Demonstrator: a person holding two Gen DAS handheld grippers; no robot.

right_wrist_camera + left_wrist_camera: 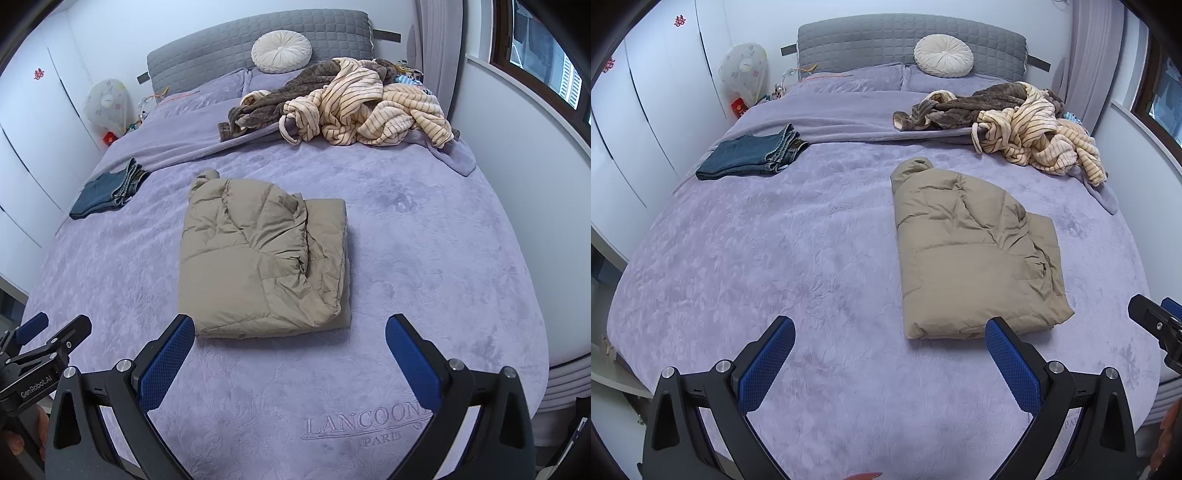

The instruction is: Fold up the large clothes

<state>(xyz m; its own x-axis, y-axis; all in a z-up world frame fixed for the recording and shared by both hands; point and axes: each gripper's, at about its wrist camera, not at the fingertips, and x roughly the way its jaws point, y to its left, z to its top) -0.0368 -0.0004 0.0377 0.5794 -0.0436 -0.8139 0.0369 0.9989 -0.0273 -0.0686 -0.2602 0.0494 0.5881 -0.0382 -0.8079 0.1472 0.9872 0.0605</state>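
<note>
Left wrist view: the left gripper [890,345] is hanging over the near part of the bed [812,240], jaws spread wide and holding nothing.
Right wrist view: the right gripper [290,341] is hovering above the bed's near edge, jaws likewise spread wide and empty.
Jacket: the tan jacket [262,258] is lying folded into a thick rectangle on the middle of the bed, its hood end pointing toward the headboard [258,40]; its near edge is lying just beyond the fingertips of both grippers.
Open room: bare purple cover is stretching on the jacket's left, right and near sides, with the widest stretch running left toward the jeans [753,153].
Edges: the bed's right edge is running close along a white wall [517,221] under a window [546,62]; the left edge is facing white wardrobe doors [646,122].
Far side: a heap of striped and brown robes [351,107] is sprawling near the pillows, well apart from the jacket.
Jeans: folded, sitting by the left edge, well apart from the jacket.
Other things: a round cushion [281,51] is leaning on the headboard; a covered fan [744,72] is standing in the far left corner.
</note>
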